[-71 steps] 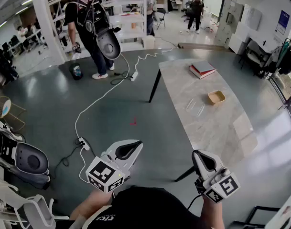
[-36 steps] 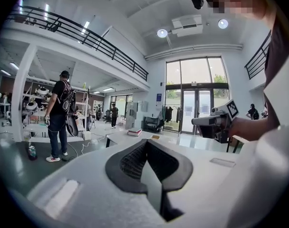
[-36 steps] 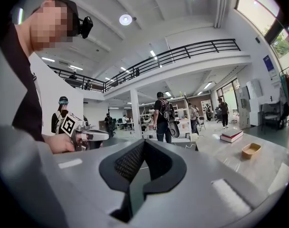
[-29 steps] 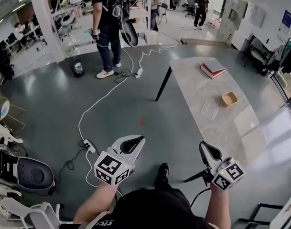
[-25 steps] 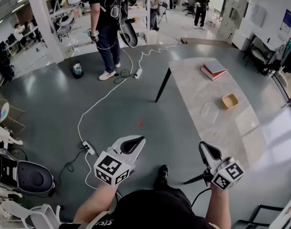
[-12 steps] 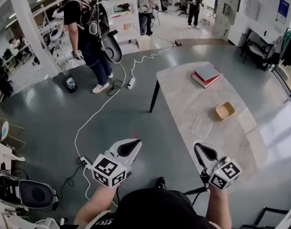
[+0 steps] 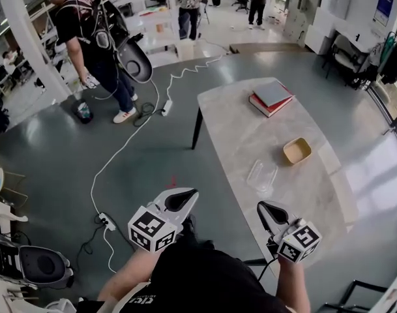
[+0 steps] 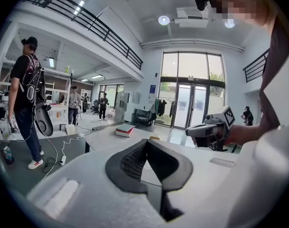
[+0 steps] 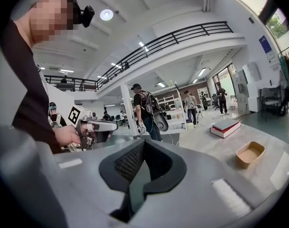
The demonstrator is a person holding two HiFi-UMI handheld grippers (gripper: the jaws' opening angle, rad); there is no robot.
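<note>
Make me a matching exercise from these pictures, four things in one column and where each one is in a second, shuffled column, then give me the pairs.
1 stack of books
2 tan tray
3 clear container
4 left gripper

A over the floor, left of the table
B on the table, nearest the right gripper
C at the table's far end
D on the table, between the other two items

Pairs: 1-C, 2-D, 3-B, 4-A

Open worktop runs along its near edge and left edge; a clear container, tan tray and stacked books block the middle line toward the far end.
</note>
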